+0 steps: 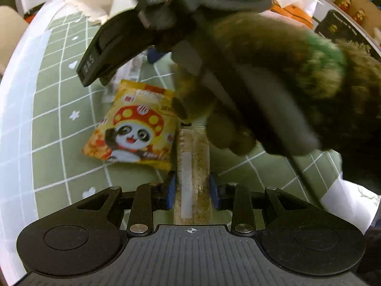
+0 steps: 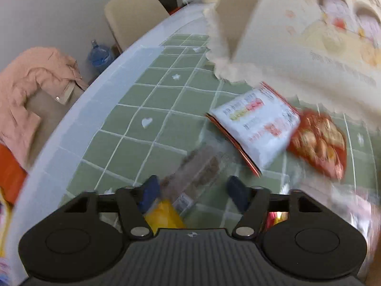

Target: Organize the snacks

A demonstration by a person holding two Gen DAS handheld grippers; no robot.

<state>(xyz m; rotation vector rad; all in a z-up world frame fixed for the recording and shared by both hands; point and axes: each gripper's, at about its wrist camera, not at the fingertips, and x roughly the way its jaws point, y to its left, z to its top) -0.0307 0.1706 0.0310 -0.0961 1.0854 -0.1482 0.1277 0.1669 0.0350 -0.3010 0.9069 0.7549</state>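
My left gripper [image 1: 192, 189] is shut on a long clear packet of brown snack sticks [image 1: 193, 166] that points forward over the green checked tablecloth [image 1: 54, 128]. A yellow panda snack bag [image 1: 135, 131] lies just left of it. The right gripper's body [image 1: 114, 50] and the gloved hand holding it [image 1: 273, 76] cross above. My right gripper [image 2: 194, 194] is open above a clear packet of brown snacks [image 2: 200, 169] and a yellow packet [image 2: 164, 214]. A white and red snack bag [image 2: 257, 124] and a red snack bag [image 2: 319, 143] lie ahead on the right.
A large cream paper bag with a torn rim [image 2: 297, 35] stands at the back right. The table's white edge [image 2: 78, 124] curves on the left, with a chair [image 2: 133, 16], a pink coat [image 2: 31, 83] and a water bottle [image 2: 100, 54] beyond. An orange tissue box [image 1: 293, 12] stands at the far right.
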